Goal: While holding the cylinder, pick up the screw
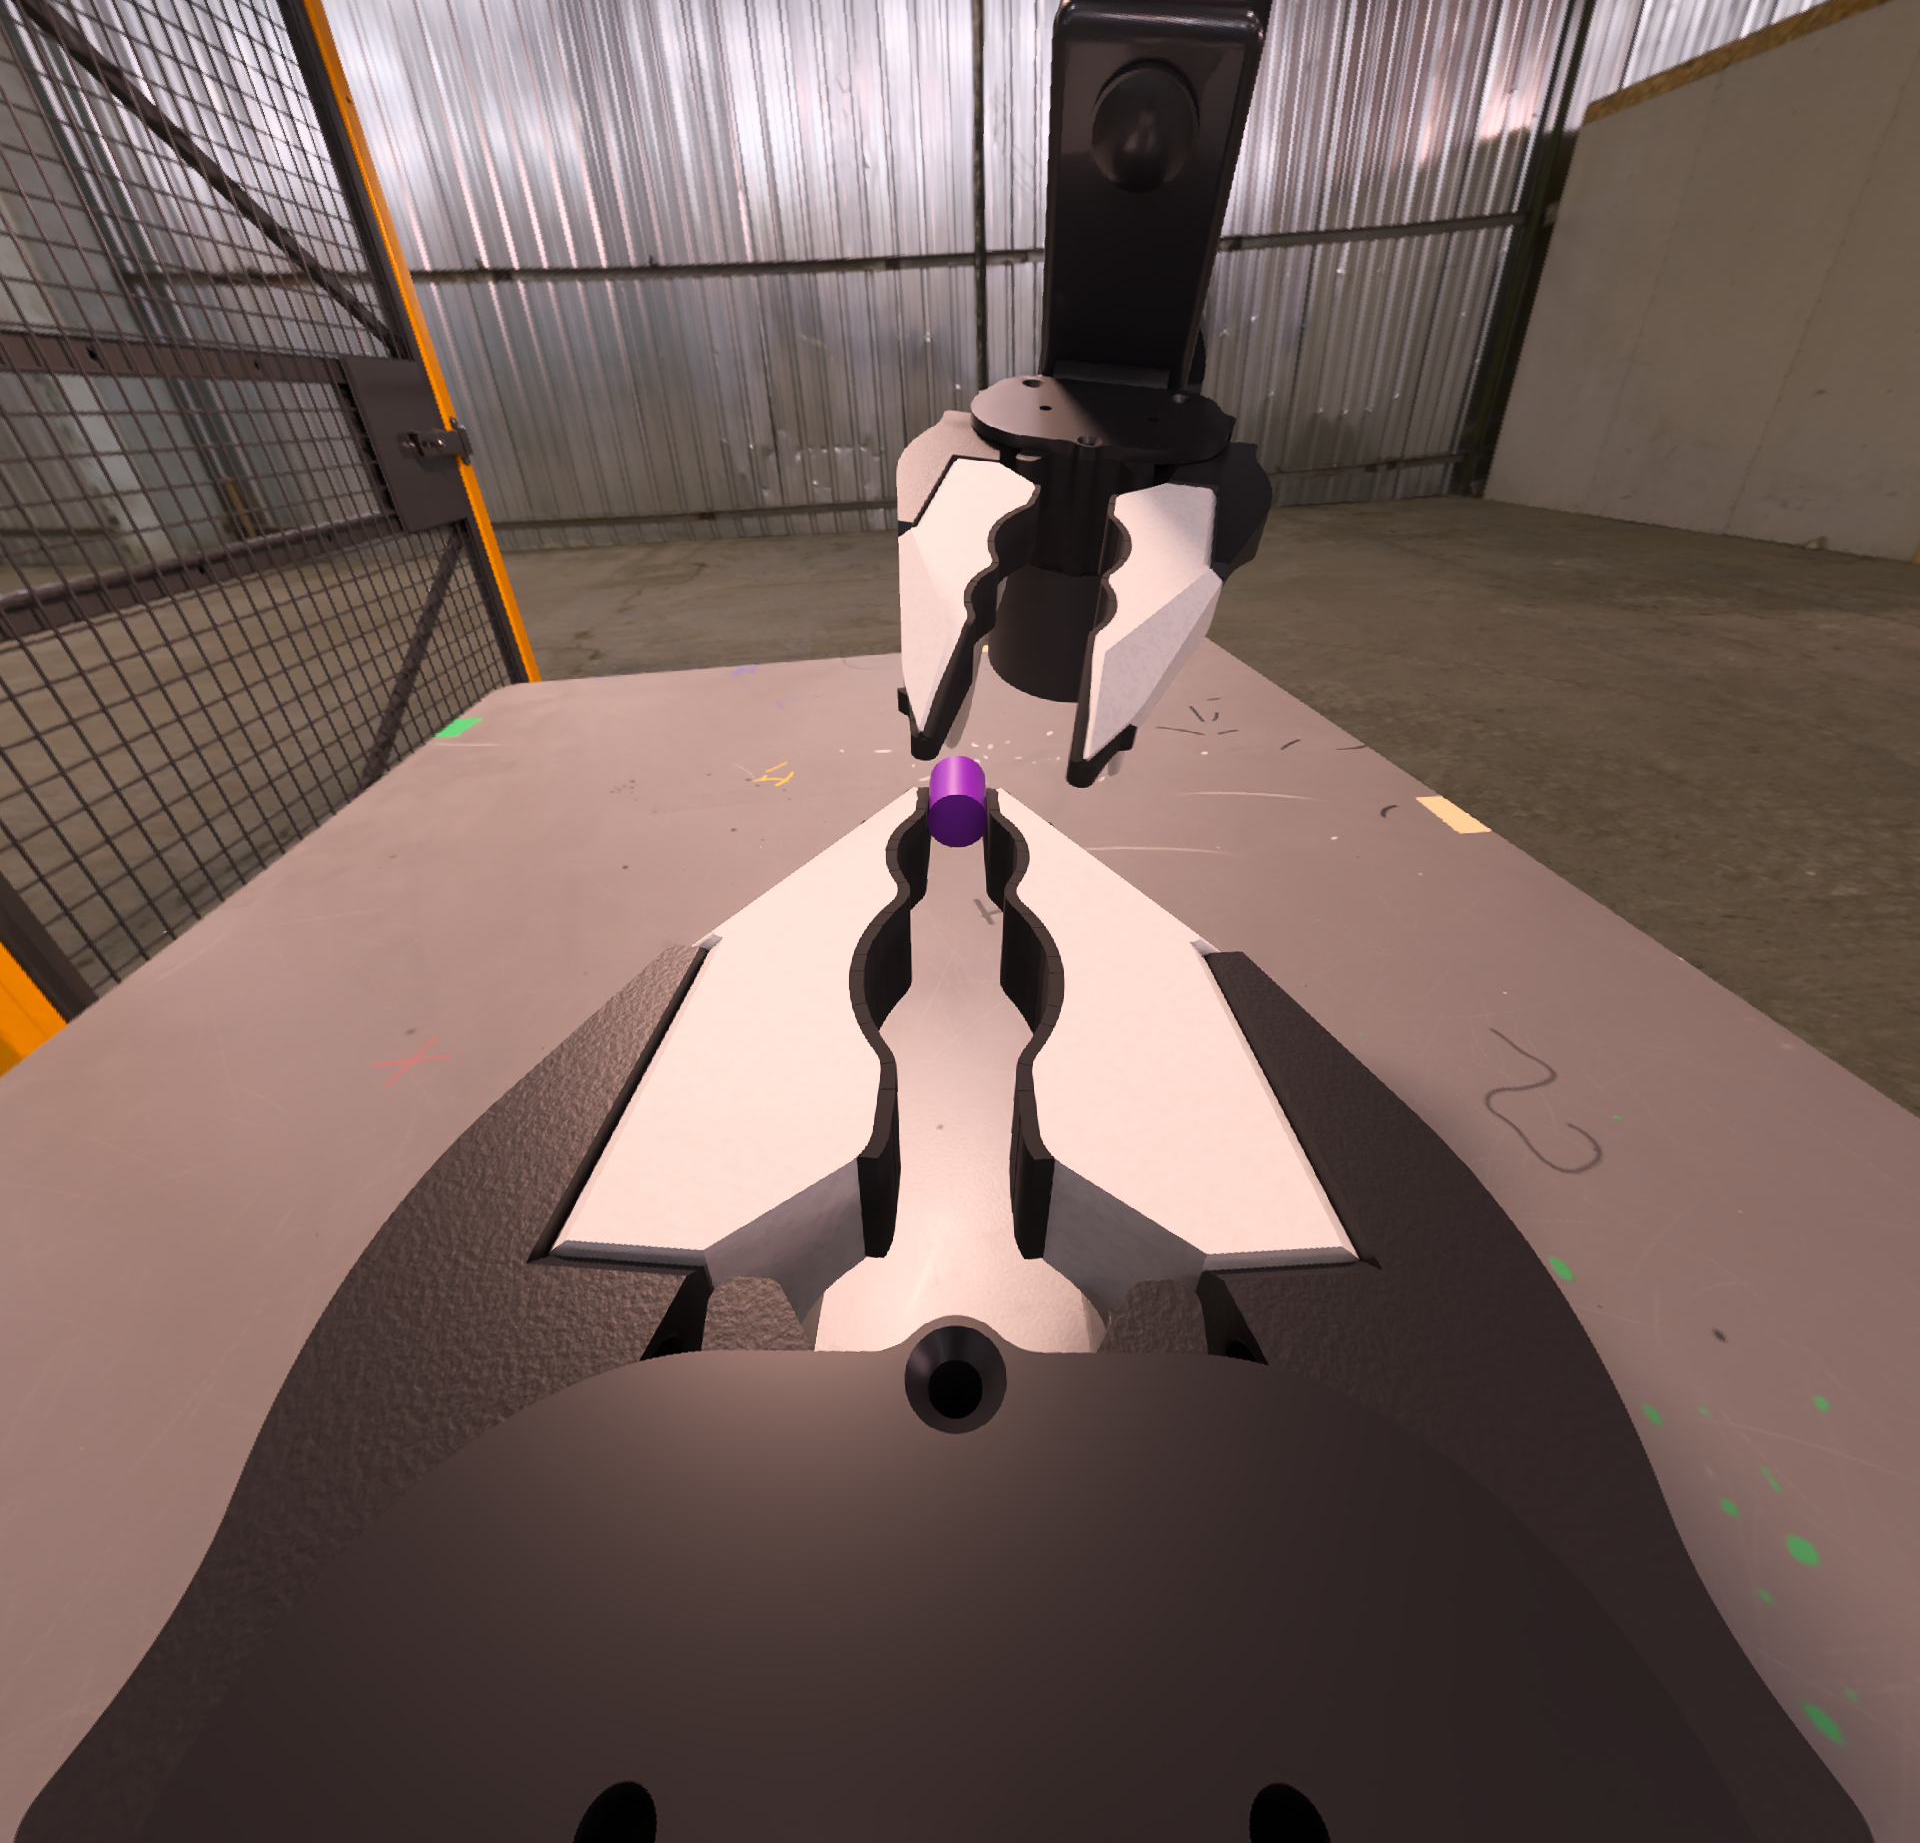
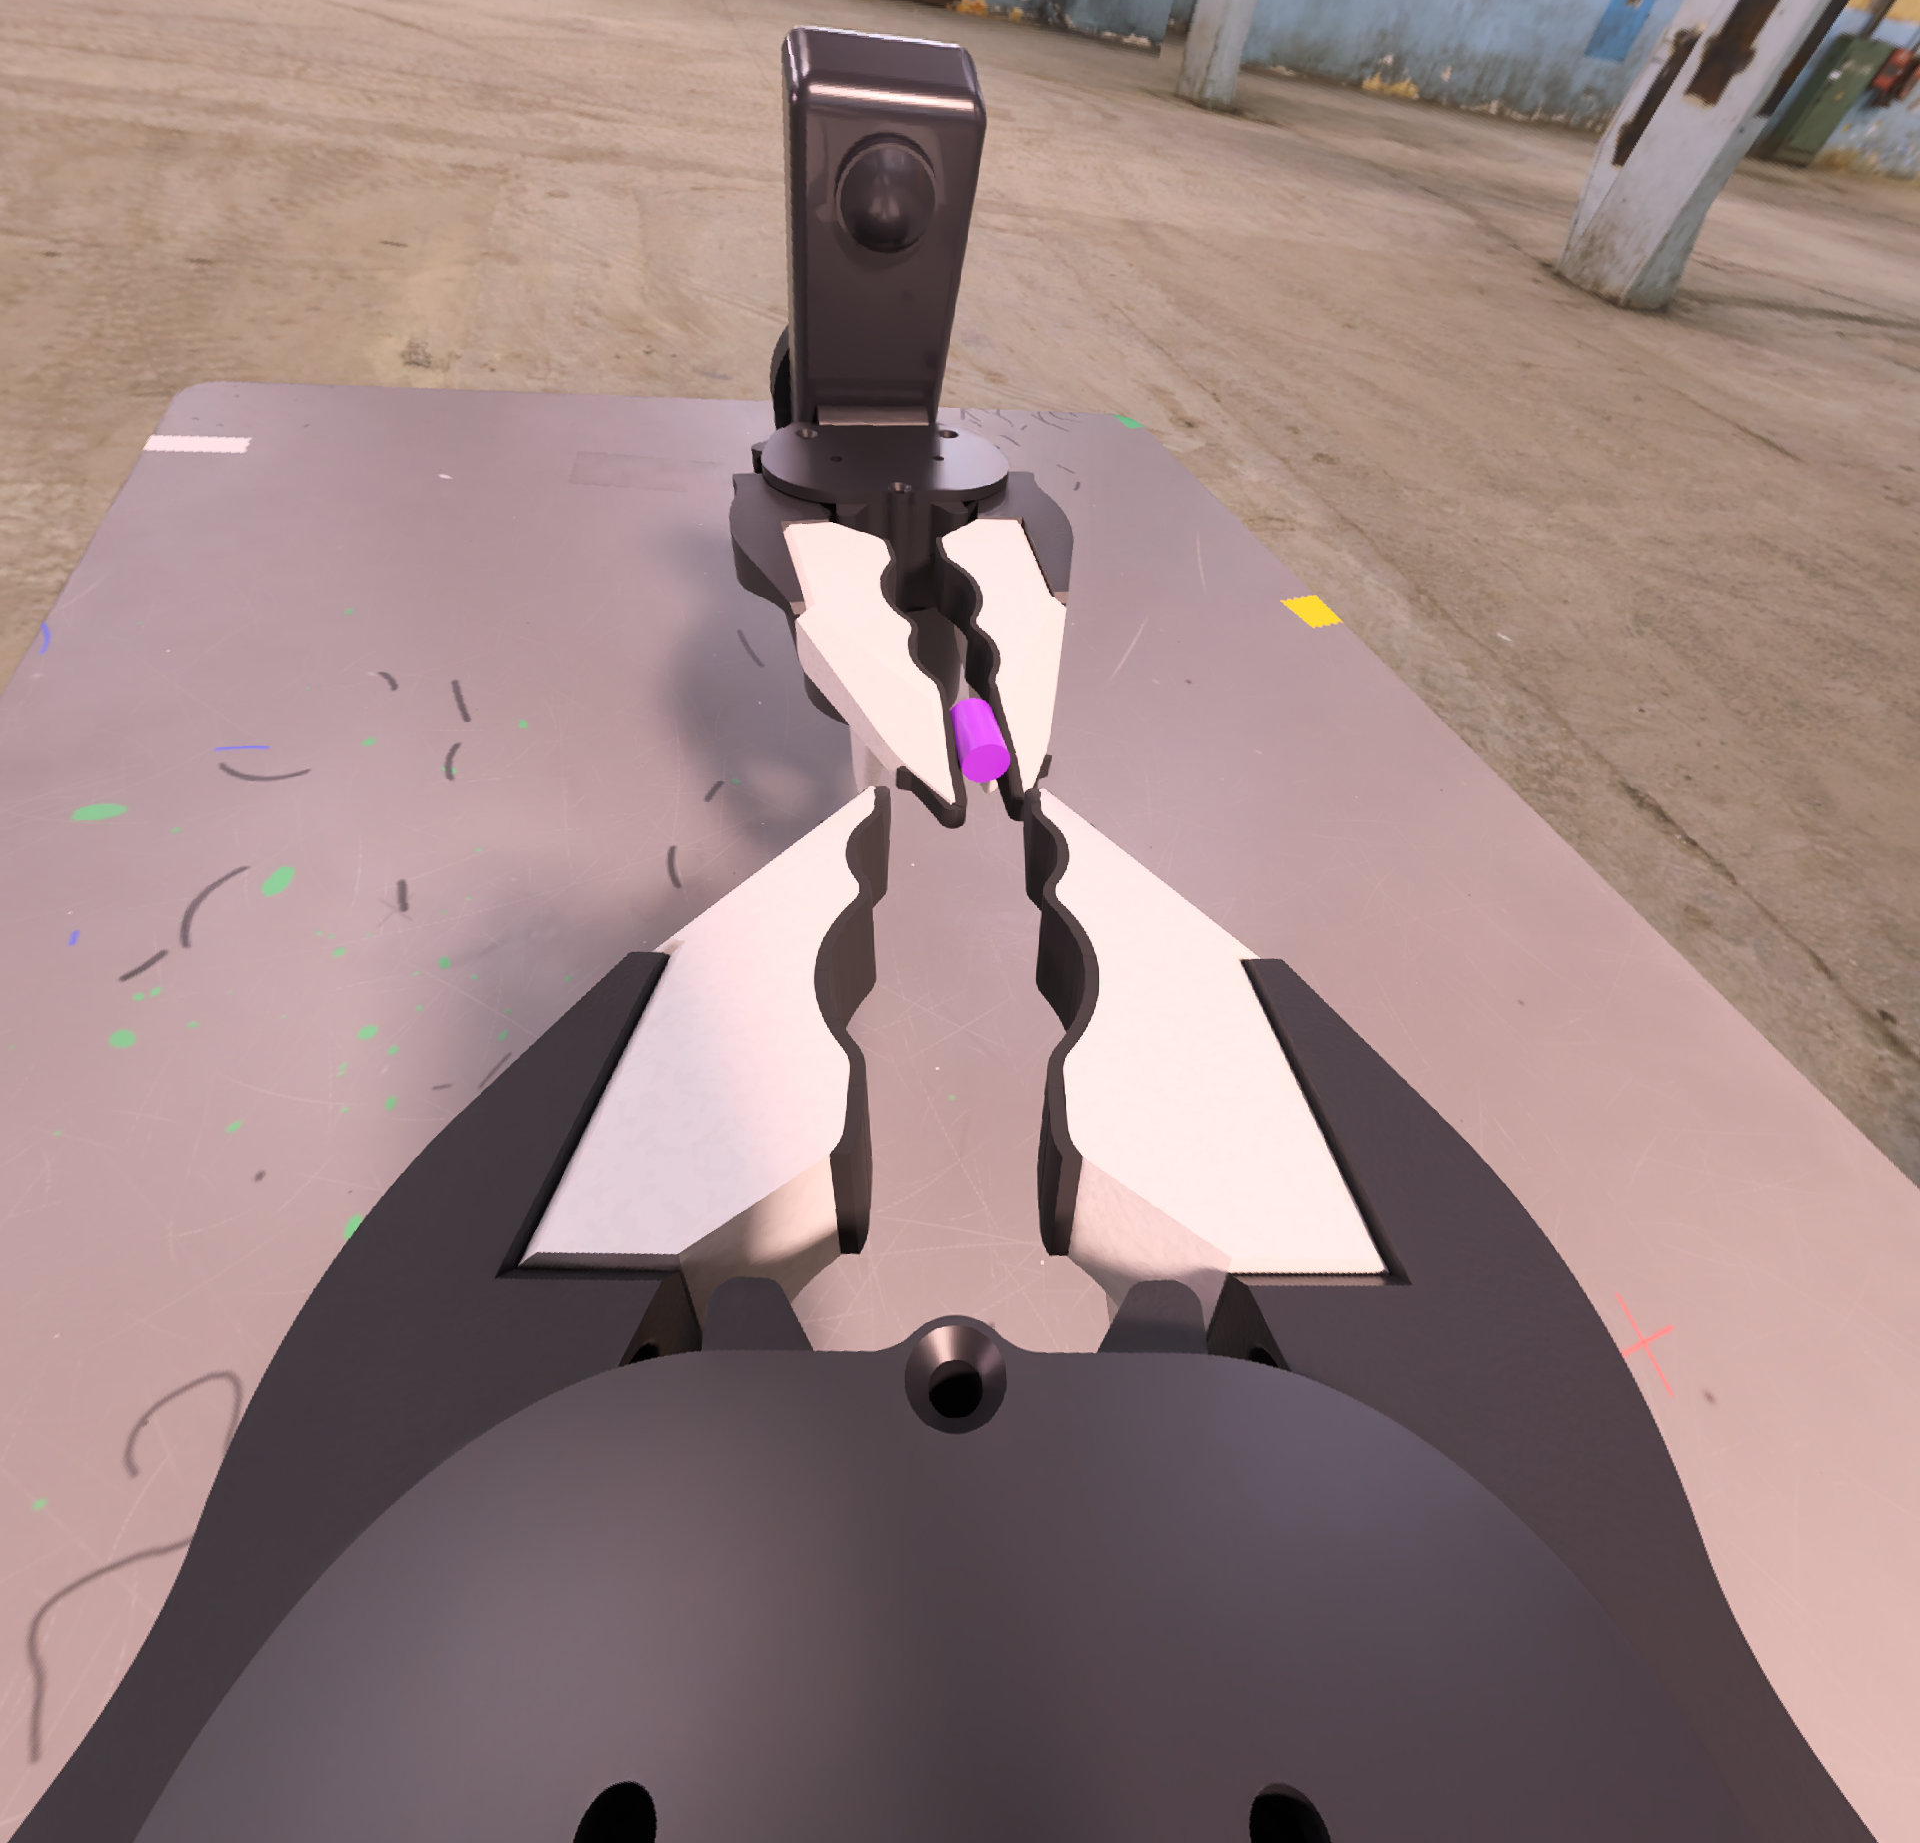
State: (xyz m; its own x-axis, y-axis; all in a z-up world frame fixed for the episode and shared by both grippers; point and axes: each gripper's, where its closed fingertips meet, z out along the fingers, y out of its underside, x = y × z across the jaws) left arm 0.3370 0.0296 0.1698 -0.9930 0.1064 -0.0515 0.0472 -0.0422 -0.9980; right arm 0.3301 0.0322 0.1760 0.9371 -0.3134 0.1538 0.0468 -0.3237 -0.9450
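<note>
My left gripper [image 1: 956, 804] is shut on a small purple cylinder [image 1: 956, 817], pinched at the fingertips a little above the grey table [image 1: 416, 910]. My right gripper [image 1: 1006, 763] faces it tip to tip, hanging slightly higher, open and empty. In the right wrist view my right gripper [image 2: 954, 804] has its fingers spread, with nothing between them. Just beyond its tips, the left gripper [image 2: 982, 808] holds the cylinder [image 2: 982, 744]. No screw shows in either view.
The table top [image 2: 416, 598] bears scratches, paint specks and small tape marks. A wire mesh fence with an orange post [image 1: 395, 287] stands to the left of the table. Concrete floor [image 2: 1455, 443] surrounds the table.
</note>
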